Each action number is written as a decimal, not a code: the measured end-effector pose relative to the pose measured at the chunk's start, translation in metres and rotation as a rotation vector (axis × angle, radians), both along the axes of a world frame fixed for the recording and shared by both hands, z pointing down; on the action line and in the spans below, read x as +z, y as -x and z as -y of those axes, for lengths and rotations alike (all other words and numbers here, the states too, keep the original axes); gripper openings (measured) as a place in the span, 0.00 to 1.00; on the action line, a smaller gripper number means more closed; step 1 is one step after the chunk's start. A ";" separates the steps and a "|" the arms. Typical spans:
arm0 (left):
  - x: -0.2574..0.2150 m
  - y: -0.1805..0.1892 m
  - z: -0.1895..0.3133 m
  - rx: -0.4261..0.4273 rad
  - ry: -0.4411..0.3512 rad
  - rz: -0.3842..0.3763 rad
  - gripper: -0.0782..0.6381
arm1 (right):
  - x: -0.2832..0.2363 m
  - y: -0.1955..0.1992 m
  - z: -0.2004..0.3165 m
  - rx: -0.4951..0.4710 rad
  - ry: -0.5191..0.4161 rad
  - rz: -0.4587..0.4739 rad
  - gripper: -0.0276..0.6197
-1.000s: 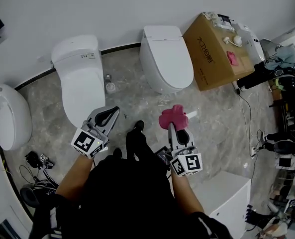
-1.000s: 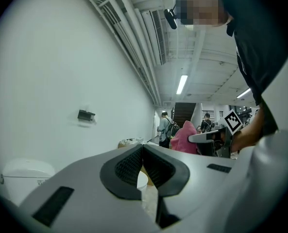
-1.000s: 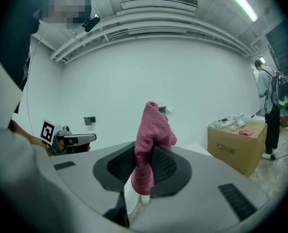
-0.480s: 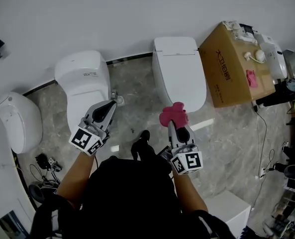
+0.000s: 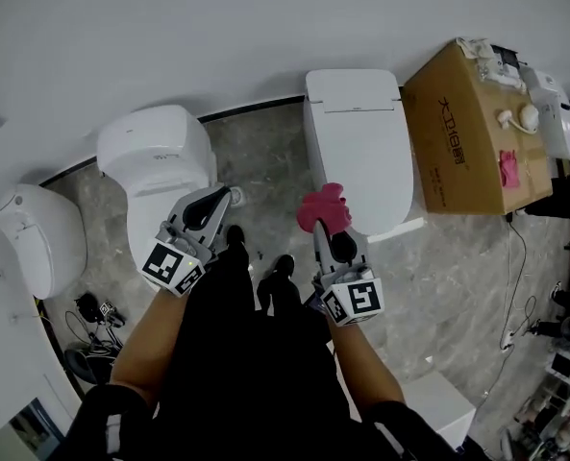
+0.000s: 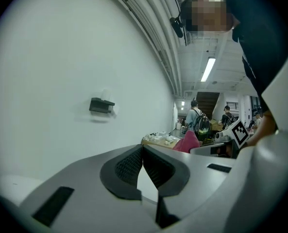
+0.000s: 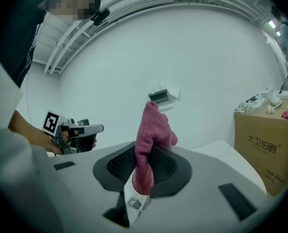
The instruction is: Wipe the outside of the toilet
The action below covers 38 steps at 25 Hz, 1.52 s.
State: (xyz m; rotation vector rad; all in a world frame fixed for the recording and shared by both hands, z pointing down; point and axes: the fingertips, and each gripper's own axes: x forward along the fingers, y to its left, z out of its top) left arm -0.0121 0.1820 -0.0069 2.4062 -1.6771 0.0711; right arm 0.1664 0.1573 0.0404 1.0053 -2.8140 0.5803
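Observation:
Three white toilets stand along the wall; the right one [image 5: 357, 142] is nearest my right gripper [image 5: 320, 229]. That gripper is shut on a pink cloth [image 5: 323, 207], which hangs over the toilet's front rim in the head view. In the right gripper view the cloth [image 7: 151, 140] sticks up from between the pads, with the toilet's top [image 7: 231, 152] beyond. My left gripper [image 5: 222, 196] is shut and empty, held over the front of the middle toilet [image 5: 160, 176]. In the left gripper view its tips [image 6: 143, 147] meet against a bare white wall.
A third toilet [image 5: 35, 238] stands far left. A cardboard box [image 5: 477, 128] with small items and another pink cloth on top sits right of the right toilet. A cable [image 5: 520, 248] runs over the marble floor at right. People stand far off in the left gripper view.
The person has stepped closer to the toilets. The right gripper with the cloth has come up to the right toilet's front rim; the left gripper stays shut by the middle toilet.

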 end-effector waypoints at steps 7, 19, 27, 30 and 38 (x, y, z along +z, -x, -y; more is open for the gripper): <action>0.074 0.041 0.066 0.024 0.070 0.001 0.13 | 0.052 0.076 0.056 0.037 0.028 -0.090 0.17; 0.196 0.093 0.173 0.024 0.116 -0.001 0.13 | 0.187 0.152 0.161 0.186 0.129 -0.178 0.17; 0.251 0.113 0.206 -0.022 0.167 -0.034 0.13 | 0.293 0.188 0.223 0.165 0.142 -0.289 0.17; 0.266 0.124 0.218 -0.043 0.176 -0.059 0.13 | 0.326 0.192 0.245 0.215 0.171 -0.312 0.17; 0.303 0.146 0.235 -0.073 0.224 -0.069 0.13 | 0.413 0.195 0.313 0.324 0.239 -0.336 0.17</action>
